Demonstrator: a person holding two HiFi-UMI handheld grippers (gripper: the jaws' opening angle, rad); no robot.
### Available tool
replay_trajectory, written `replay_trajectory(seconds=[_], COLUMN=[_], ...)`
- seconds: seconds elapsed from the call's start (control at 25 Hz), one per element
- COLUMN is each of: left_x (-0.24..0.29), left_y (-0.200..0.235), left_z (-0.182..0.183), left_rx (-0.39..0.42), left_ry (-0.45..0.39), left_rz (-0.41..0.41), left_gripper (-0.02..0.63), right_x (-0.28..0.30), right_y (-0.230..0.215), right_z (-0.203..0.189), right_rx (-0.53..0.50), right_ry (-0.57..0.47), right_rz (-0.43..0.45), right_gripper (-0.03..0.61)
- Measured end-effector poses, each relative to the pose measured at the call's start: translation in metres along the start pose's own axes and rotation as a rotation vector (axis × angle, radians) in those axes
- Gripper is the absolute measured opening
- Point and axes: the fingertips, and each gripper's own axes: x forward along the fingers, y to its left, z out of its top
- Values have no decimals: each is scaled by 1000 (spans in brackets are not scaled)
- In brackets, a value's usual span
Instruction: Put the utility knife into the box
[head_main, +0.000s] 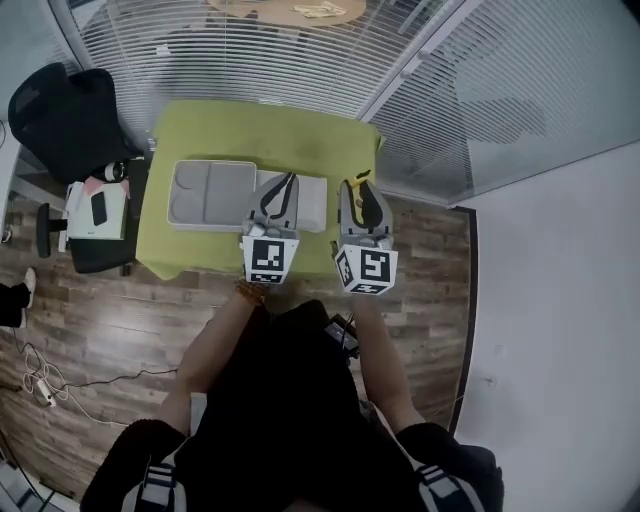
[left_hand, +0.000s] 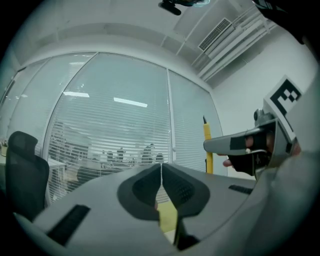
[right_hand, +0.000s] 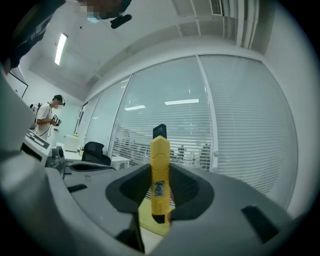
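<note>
Right now I am pinching the utility knife in my right gripper, up in the air over the right end of the green worktop. My left gripper is pressed together with nothing in it. The gray box is lying open on the worktop, off to the left. I am thinking about what could go wrong. I am only gripping the low end of the knife, so it could tip or slip out if I swing too fast. It could also bump my left gripper, since that one is sitting between the knife and the box. The knife is standing straight up, with its long side going up and down and its black tip pointing at the ceiling. The box looks shallow, so I am guessing I must lay the knife flat first, or it is going to catch on the rim.
</note>
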Motion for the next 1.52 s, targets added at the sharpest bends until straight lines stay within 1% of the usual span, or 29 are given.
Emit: replay_trajectory(seconds=[0.16,0.36,0.44,0.56,0.84,1.08,1.52], left_x=[0,1,2,0,5,7,4], left_y=[18,51,57,58,59,56,59], left_z=[-4,-5,-5,-3,-15,-14,-24], left_rx=[25,18,26,39,31,35,43], left_ry=[10,0,-4,7,24,22,49], left_rz=[35,141,162,168,157,153,171], left_gripper=[18,18,18,18,18,18,18], right_x=[15,36,42,46,60,65,80], right_y=[-5,-10,-12,-15,-15,-17,-3], right_z=[0,-5,-8,-9,-3,-4,-11], right_rx=[0,2,3,6,-13,-24,-16], right_ry=[-12,-15,-14,-13,-30,-22,-6], right_rz=[27,80,98,111,125,139,181], right_gripper=[109,109,109,109,109,109,109])
